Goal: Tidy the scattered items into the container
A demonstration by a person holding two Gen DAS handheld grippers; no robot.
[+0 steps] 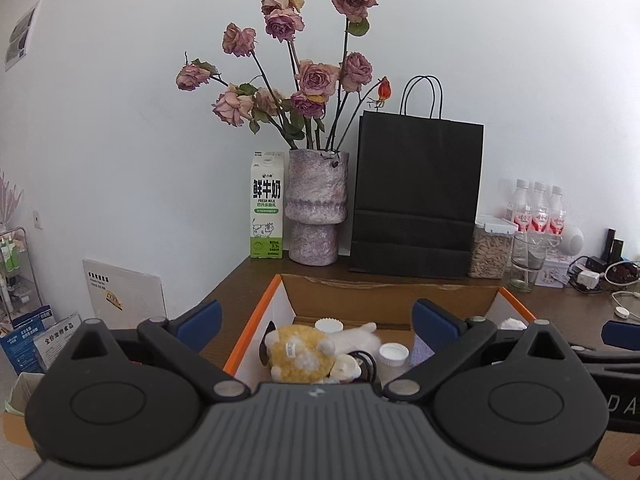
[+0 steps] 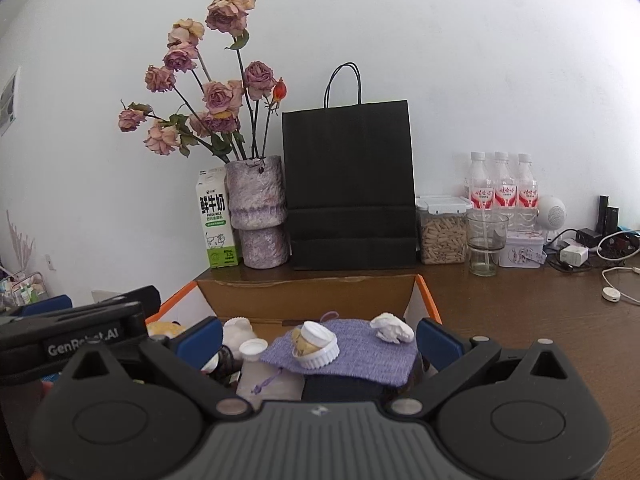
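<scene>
The left gripper is wide open, with nothing between its blue pads, and it hangs over the near part of the box. The right gripper is wide open too and holds nothing; its pads stand on both sides of the purple cloth. The box is a cardboard one with an orange edge, and it sits on the brown table, in front of the vase with dry roses and the black bag. Inside the box, in the left view, a yellow plush toy lies at 6 o'clock, a white cap just beside it at 3 o'clock. In the right view, a white lid rests on the cloth, and a small white thing lies at 2 o'clock of it. A milk carton stands at 9 o'clock of the vase, touching or nearly touching it. Bottles, a jar and a glass stand at 3 o'clock of the bag.
</scene>
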